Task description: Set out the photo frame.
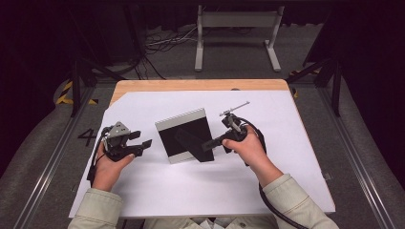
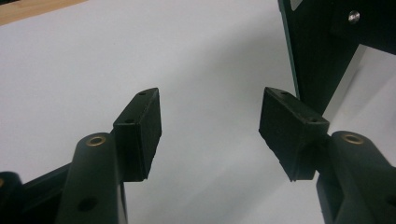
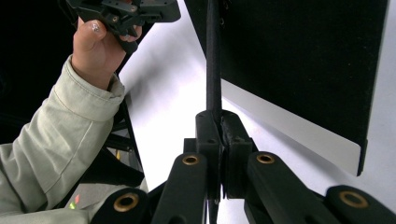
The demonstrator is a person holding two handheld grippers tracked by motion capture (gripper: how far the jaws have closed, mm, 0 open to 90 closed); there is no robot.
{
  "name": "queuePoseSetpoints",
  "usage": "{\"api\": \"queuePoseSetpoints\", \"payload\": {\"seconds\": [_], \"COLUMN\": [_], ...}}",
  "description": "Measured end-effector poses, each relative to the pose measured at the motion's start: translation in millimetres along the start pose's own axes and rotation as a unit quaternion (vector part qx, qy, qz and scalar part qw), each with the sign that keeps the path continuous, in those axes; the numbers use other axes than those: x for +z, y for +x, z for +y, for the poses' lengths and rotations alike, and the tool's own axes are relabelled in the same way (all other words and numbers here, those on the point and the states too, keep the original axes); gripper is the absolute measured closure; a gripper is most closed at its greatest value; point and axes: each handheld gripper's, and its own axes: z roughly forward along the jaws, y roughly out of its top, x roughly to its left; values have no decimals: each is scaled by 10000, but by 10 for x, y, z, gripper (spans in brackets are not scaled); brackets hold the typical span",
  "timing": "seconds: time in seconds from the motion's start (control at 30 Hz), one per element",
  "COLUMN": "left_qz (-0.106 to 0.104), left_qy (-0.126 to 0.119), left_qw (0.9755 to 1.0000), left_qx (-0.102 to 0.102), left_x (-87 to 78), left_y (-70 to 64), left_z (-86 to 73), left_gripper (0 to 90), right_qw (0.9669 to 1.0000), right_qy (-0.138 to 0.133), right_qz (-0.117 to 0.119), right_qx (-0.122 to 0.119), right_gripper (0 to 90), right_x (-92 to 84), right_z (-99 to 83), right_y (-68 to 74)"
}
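A picture frame [image 1: 177,125] with a black back and a silver rim lies face down in the middle of the white sheet. Its black easel leg [image 1: 191,143] sticks out from the back. My right gripper [image 1: 206,145] comes in from the frame's right and is shut on that leg. In the right gripper view the pads [image 3: 236,154] pinch the leg's thin edge [image 3: 213,56] beside the frame's back [image 3: 299,56]. My left gripper [image 1: 145,143] rests left of the frame, apart from it. In the left gripper view its jaws [image 2: 210,126] stand open over bare sheet, with the frame [image 2: 317,56] at the upper right.
The white sheet [image 1: 191,191] covers most of a wooden table [image 1: 191,85]. Behind the table a white metal stand [image 1: 236,21] and loose cables [image 1: 162,43] sit on the floor. Dark tripod legs [image 1: 76,86] stand at both far corners.
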Motion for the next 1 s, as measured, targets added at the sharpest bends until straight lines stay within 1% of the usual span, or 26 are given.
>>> {"api": "queuePoseSetpoints", "payload": {"seconds": [0.07, 0.1, 0.27, 0.4, 0.53, 0.57, 0.63, 0.67, 0.7, 0.73, 0.77, 0.83, 0.9, 1.0], "left_qz": [-2, -1, -16, -10, -17, -17, -7, -8, -8, -8, -19, -22, -28, -27], "left_qy": [1, 1, 5, 2, 12, 12, 3, 1, 1, 2, 9, 15, 14, 15], "left_qw": [10000, 10000, 10000, 10000, 10000, 10000, 10000, 10000, 10000, 10000, 10000, 10000, 10000, 10000], "left_qx": [-9, -10, -14, 1, -8, -8, 20, 18, 18, 18, 20, 23, 20, 27], "left_x": [2, 3, 14, 19, 27, 27, 29, 33, 33, 34, 35, 37, 38, 41], "left_y": [0, 0, -6, -7, -13, -13, -12, -13, -13, -13, -14, -18, -19, -16], "left_z": [-1, -1, 1, 4, 6, 6, 10, 11, 11, 11, 12, 14, 15, 14], "left_gripper": [395, 395, 392, 392, 392, 392, 392, 392, 392, 392, 392, 391, 392, 391], "right_qw": [10000, 9998, 9979, 9963, 9922, 9922, 9896, 9872, 9857, 9857, 9844, 9807, 9799, 9810], "right_qy": [-72, -132, -387, -604, -845, -845, -964, -1042, -1092, -1092, -1122, -1217, -1249, -1270], "right_qz": [-51, -120, -452, -531, -780, -780, -903, -1010, -1074, -1074, -1133, -1274, -1299, -1232], "right_qx": [-26, -95, -246, -304, -475, -475, -565, -661, -703, -703, -748, -843, -853, -800], "right_gripper": [883, 883, 883, 883, 883, 883, 883, 883, 883, 883, 883, 883, 883, 882], "right_x": [-25, -43, -121, -175, -215, -215, -230, -235, -235, -235, -235, -233, -238, -252], "right_z": [-6, -8, -17, -33, -55, -55, -67, -82, -91, -91, -98, -123, -139, -162], "right_y": [13, 19, 38, 27, 34, 34, 17, -8, -21, -21, -34, -106, -149, -197]}}
